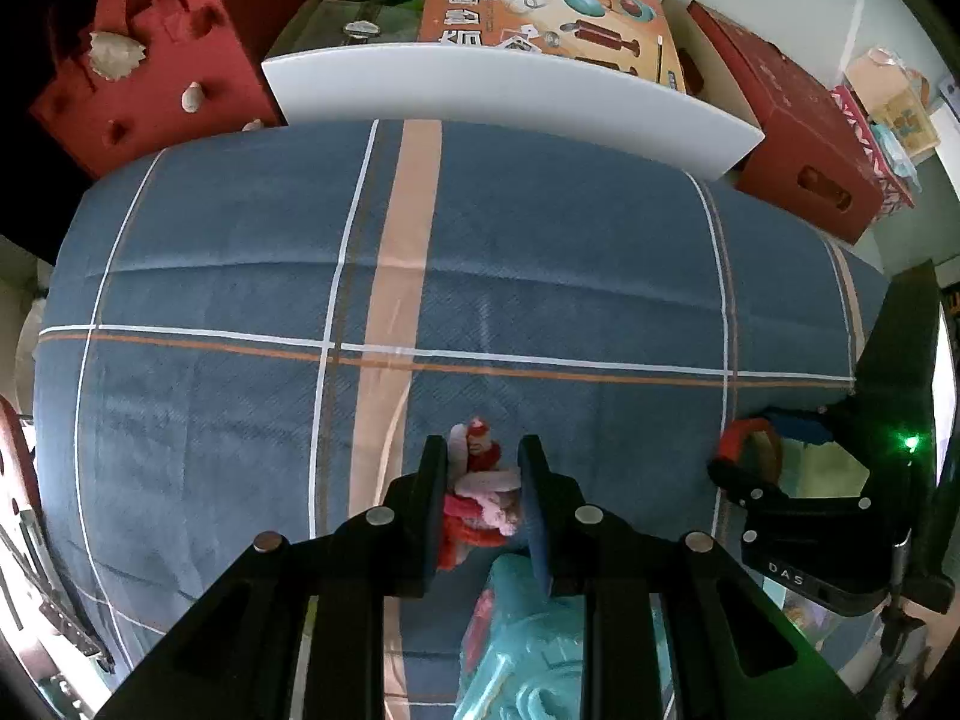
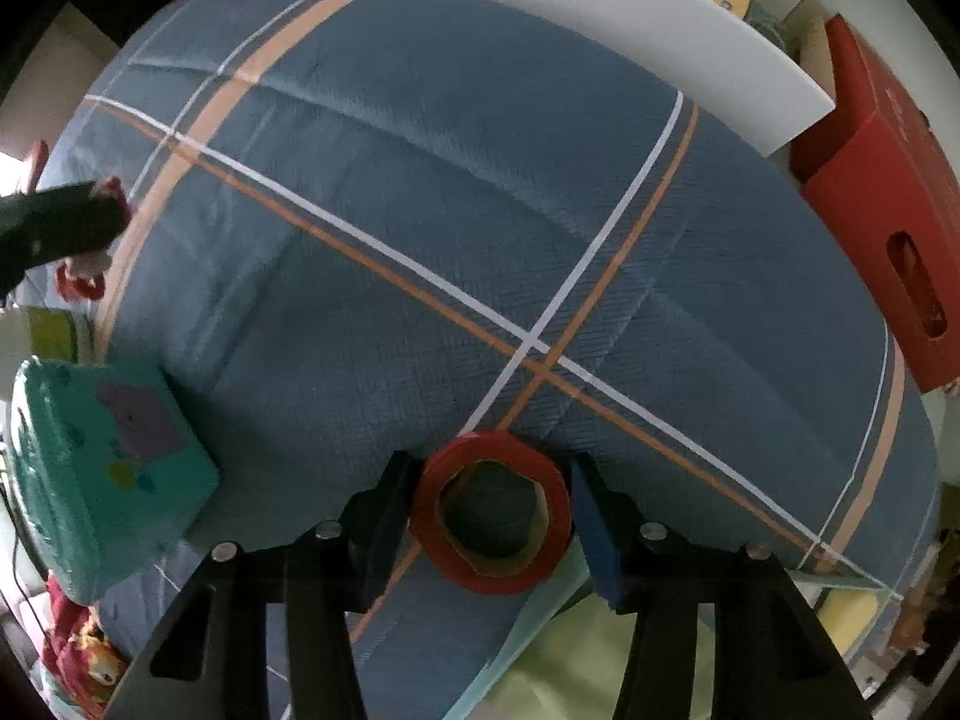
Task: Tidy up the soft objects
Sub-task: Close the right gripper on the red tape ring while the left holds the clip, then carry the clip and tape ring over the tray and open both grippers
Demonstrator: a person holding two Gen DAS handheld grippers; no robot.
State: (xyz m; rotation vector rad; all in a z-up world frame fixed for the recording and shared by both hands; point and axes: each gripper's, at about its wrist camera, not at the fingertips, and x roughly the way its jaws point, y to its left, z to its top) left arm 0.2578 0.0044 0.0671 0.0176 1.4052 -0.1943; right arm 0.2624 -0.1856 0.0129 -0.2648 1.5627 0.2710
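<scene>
Left wrist view: the left gripper [image 1: 483, 480] points down over a blue plaid blanket [image 1: 540, 276]. Its fingers [image 1: 433, 480] are clamped on a small bundle of red, pink and white soft pieces [image 1: 480, 480], held above the cloth. Below the bundle sits a teal box [image 1: 522, 648]. Behind the blanket, seen only here: a red felt bag [image 1: 150, 60] with shells on it and an orange printed box [image 1: 540, 12]. A white board [image 1: 510, 90] stands at the blanket's far edge, a red carton [image 1: 804, 138] to its right. At far right the right gripper [image 1: 750, 450] appears from the side with a red ring in it.

Right wrist view: at far left the left gripper [image 2: 90, 222] shows with the bundle [image 2: 78, 276] hanging beneath. The teal box [image 2: 108, 468] lies on the blanket [image 2: 480, 210]. Only this view shows the red tape roll [image 2: 491, 519] clearly: flat on the blanket, between the fingers [image 2: 591, 522] of the right gripper [image 2: 489, 516]. The fingers stand part-way apart; whether both pads touch the roll I cannot tell.
</scene>
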